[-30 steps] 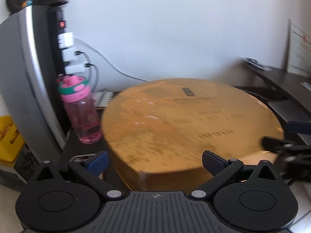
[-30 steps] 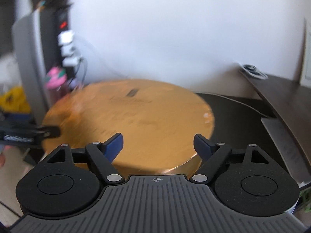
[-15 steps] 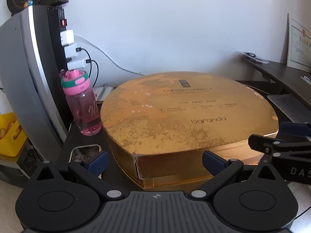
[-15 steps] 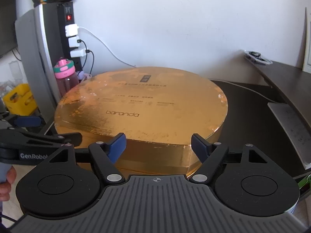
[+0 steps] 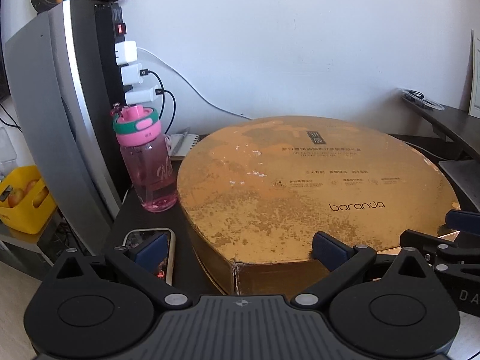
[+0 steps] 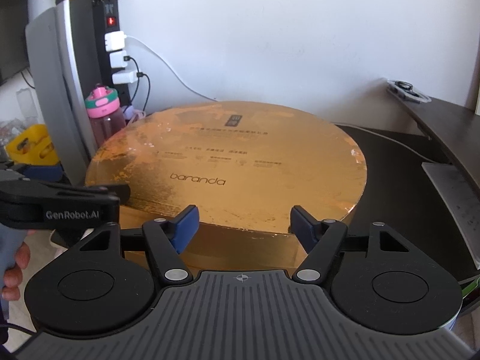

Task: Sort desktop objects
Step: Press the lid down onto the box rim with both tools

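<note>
A big round gold box marked "baranda" lies flat on the dark desk and fills the middle of both views. My left gripper is open at the box's near left edge. Its left finger hangs over a phone in a white case, its right finger sits at the box's front rim. My right gripper is open in front of the box's near right edge, with the fingers apart and not pressing on it. Each gripper shows in the other's view, the right one and the left one.
A pink water bottle stands left of the box, beside a silver monitor back and a power strip with chargers. A notebook lies behind. A yellow basket sits lower left, a raised shelf at the right. A hand holds the left gripper.
The blur of a second ago is gone and both views have settled. The left wrist view has tipped so the phone shows under the left finger. The right jaws stand slightly narrower.
</note>
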`<state>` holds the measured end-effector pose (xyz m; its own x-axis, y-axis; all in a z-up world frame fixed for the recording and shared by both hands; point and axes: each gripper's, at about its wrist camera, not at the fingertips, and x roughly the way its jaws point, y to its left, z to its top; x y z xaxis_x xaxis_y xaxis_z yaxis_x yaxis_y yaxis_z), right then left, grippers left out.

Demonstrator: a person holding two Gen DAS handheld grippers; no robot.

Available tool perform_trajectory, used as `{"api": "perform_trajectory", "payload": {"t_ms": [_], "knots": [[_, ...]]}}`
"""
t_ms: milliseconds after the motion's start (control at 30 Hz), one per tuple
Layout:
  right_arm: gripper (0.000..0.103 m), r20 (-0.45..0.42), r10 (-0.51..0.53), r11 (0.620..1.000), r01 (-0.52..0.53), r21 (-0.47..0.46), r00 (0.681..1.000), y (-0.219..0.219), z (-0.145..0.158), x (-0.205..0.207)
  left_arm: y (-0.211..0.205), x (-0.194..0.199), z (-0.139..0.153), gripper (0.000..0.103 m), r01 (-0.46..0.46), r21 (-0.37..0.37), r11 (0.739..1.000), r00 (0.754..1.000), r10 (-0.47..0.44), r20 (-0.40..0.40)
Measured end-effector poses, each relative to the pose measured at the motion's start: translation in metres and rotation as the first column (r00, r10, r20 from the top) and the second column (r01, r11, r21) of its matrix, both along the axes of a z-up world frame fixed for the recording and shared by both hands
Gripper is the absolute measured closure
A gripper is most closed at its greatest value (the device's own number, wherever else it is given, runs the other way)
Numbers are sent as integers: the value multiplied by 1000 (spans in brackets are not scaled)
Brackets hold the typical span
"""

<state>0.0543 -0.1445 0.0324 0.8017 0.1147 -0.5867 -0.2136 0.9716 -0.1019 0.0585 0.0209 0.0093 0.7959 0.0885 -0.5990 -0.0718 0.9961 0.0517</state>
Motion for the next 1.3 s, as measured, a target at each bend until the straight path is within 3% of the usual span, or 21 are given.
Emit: {"api": "perform_trajectory", "payload": {"t_ms": [200, 333, 400, 467, 567, 700, 867, 1300], "knots": [[31, -53, -10, 1000, 9, -27, 999, 2, -10, 6, 3, 9, -12, 0, 6, -22, 1000, 996, -8, -92], [34, -67, -14, 1000, 13, -2, 998, -1, -14, 7, -1, 2, -2, 1, 5, 10, 1000, 998, -5, -62], [30, -29, -24, 1000, 24, 11, 999, -3, -4, 3, -2, -2, 7, 1, 19, -7, 1000, 999, -20, -42], [18, 6, -30, 999, 30, 13, 1000, -5, 7, -3, -2, -7, 14, 1, 36, -32, 999, 999, -37, -31], [7, 0, -15, 1000, 15, -7, 1000, -6, 20, -13, -6, -12, 14, 1, 29, -36, 999, 997, -31, -65], [4, -52, -44, 999, 44, -7, 998, -13, 22, -27, -9, -18, 5, 1, 72, -70, 995, 990, -79, -113], [1, -106, -91, 995, 96, 41, 990, -22, 19, -37, -16, -27, 5, 1, 98, -85, 992, 988, -107, -113], [0, -100, -74, 995, 80, 54, 992, -20, 18, -43, -21, -28, 0, 1, 114, -107, 988, 983, -128, -132]]}}
